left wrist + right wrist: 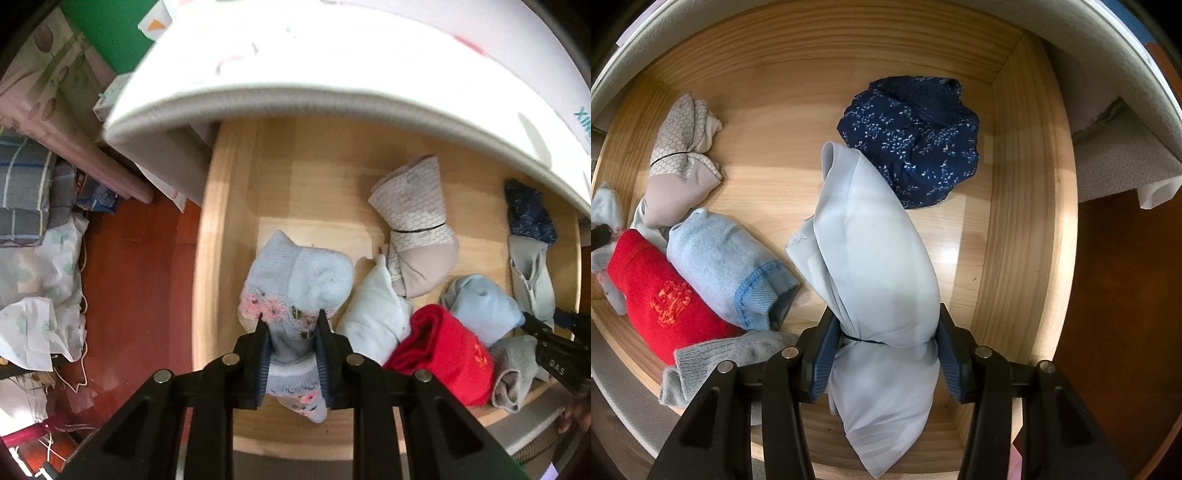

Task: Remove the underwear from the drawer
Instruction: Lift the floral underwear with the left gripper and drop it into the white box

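You are looking down into an open wooden drawer, its pale board floor carrying a loose scatter of rolled garments, with a white cabinet top overhanging its far edge in the left wrist view and a red-brown floor beside it.

Your right gripper points down into the drawer with its jaws closed on a pale blue silky bundle of underwear; the blue pads press it from both sides just where a thin dark band ties it. The bundle stands tilted, its upper end leaning toward a navy floral bundle that lies near the drawer's far right corner.

Your left gripper has its jaws shut on a light blue knitted sock roll with pink flowers; part of the roll hangs below the pads, over the left part of the drawer.

Lying on the drawer floor between the two grippers are a red knitted roll with orange embroidery, a light blue knitted roll with a darker blue cuff touching it, and a beige honeycomb-patterned bundle tied with a dark band farther back. A grey sock roll rests at the front edge, just beside the red one. In the left wrist view a white bundle lies between the flowered sock roll and the red roll
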A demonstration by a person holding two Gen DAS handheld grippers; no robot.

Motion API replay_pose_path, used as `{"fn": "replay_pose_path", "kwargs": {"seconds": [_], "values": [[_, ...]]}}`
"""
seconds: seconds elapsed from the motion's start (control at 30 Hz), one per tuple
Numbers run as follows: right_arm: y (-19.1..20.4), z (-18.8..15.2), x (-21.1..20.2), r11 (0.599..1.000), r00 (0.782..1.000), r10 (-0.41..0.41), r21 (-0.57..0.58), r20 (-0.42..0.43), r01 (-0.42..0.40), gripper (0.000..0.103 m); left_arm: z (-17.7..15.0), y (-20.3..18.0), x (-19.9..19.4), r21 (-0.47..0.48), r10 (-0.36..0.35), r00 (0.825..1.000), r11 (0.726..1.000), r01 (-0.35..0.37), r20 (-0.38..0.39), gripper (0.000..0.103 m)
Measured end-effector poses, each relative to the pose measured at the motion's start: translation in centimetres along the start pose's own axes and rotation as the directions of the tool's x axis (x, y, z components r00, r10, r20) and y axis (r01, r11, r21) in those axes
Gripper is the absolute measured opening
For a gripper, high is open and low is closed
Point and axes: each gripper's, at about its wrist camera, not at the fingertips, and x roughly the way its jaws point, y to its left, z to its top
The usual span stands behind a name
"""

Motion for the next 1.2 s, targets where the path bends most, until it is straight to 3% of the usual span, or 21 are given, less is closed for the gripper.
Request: {"fn": "replay_pose_path", "kwargs": {"seconds": [0.3, 0.7, 0.9, 1.2], "values": [[0.0, 0.0, 0.0, 1.0, 1.0, -0.001, -0.001, 0.0, 0.001, 0.046, 0.4, 0.8, -5.9, -0.004, -0.028, 0.996, 1.0, 0.028, 0.085, 0.021], [-0.1, -0.1, -0.1, 1.0, 1.0, -0.003, -0.005, 0.001, 0.003, 0.046, 1.6, 1.4, -14.1, 0.005, -0.044, 0.977, 0.999, 0.044, 0.208, 0.021], [-0.1, -0.3, -0.1, 1.0, 1.0, -0.003, -0.007, 0.003, 0.003, 0.046, 3.8, 1.8, -19.2, -0.009, -0.037, 0.956, 0.999, 0.041, 0.291, 0.021], [-0.2, -0.3, 0.0, 1.0, 1.0, -0.002, -0.006, 0.004, 0.002, 0.046, 9.2, 0.9, -27.1, 0.007, -0.013, 0.9, 1.0, 0.011, 0.436, 0.021]]}}
